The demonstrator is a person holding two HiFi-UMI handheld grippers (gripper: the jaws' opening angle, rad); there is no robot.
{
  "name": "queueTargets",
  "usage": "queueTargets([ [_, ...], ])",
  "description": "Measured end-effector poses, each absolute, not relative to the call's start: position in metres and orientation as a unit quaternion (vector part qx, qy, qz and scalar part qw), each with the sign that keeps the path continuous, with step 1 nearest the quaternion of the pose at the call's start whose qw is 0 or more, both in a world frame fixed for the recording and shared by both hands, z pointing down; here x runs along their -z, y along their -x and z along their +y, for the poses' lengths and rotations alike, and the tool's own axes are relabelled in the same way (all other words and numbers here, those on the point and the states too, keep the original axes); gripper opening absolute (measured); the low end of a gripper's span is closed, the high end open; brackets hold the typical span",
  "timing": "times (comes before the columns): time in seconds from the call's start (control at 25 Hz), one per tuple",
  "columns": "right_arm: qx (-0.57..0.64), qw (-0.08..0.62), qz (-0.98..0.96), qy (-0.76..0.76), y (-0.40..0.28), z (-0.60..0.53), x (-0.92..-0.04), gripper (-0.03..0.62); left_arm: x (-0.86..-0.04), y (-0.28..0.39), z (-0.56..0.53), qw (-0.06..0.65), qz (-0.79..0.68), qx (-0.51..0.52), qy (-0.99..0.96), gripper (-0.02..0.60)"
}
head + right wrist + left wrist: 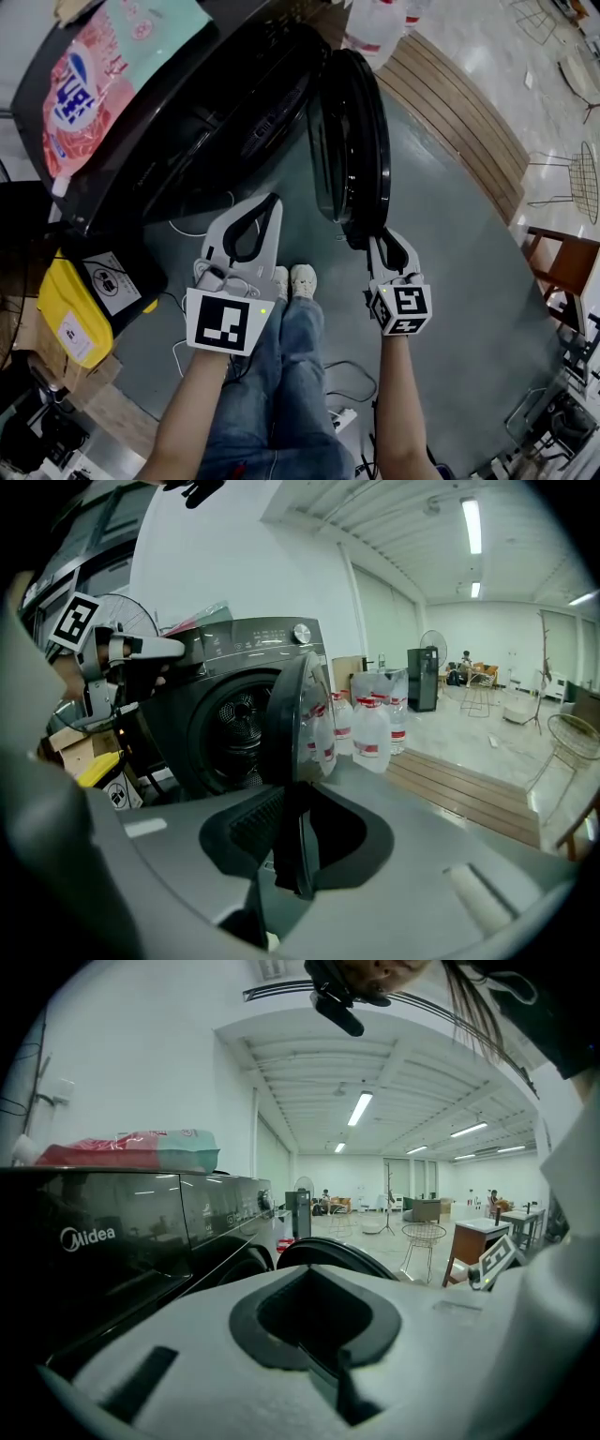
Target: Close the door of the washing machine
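A person stands before a black washing machine (187, 122) whose round door (352, 131) is swung wide open, edge-on to the camera. The right gripper (380, 244) has its jaws drawn narrow onto the door's lower rim, gripping it. The left gripper (270, 202), jaws together and holding nothing, hangs clear of the door above the person's shoes (292, 279)

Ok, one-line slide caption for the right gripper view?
The right gripper clamps the rim of the open door of the dark washing machine, with water bottles behind.
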State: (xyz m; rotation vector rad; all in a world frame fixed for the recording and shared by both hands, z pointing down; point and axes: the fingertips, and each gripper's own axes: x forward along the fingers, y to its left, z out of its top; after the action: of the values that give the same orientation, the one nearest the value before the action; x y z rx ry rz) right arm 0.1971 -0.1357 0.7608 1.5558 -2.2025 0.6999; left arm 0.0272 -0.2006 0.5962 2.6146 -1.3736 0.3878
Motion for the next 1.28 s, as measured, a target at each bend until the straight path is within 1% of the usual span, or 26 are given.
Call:
queueTargets([
  [0.2,-0.252,0.189,-0.781,-0.539,-0.184,-0.133,-0.760,0.091,-0.593,-0.018,-0.203,0.078,-0.469,-0.128,-0.871,0.008],
  [0.4,-0.267,0.183,-0.788,-0.523,-0.157,-0.132,-0.760,0.098,-0.591,-0.002,-0.203,0.078,-0.485,-0.129,-0.861,0.008],
  [1.0,-0.297,0.175,-0.847,-0.406,-0.033,-0.144,-0.757,0.140,-0.588,0.072,-0.205,0.084,-0.544,-0.131,-0.825,0.008],
  [1.28,-0.285,0.181,-0.878,-0.340,0.020,-0.161,-0.754,0.141,-0.590,0.098,-0.210,0.084,-0.562,-0.135,-0.811,0.008],
])
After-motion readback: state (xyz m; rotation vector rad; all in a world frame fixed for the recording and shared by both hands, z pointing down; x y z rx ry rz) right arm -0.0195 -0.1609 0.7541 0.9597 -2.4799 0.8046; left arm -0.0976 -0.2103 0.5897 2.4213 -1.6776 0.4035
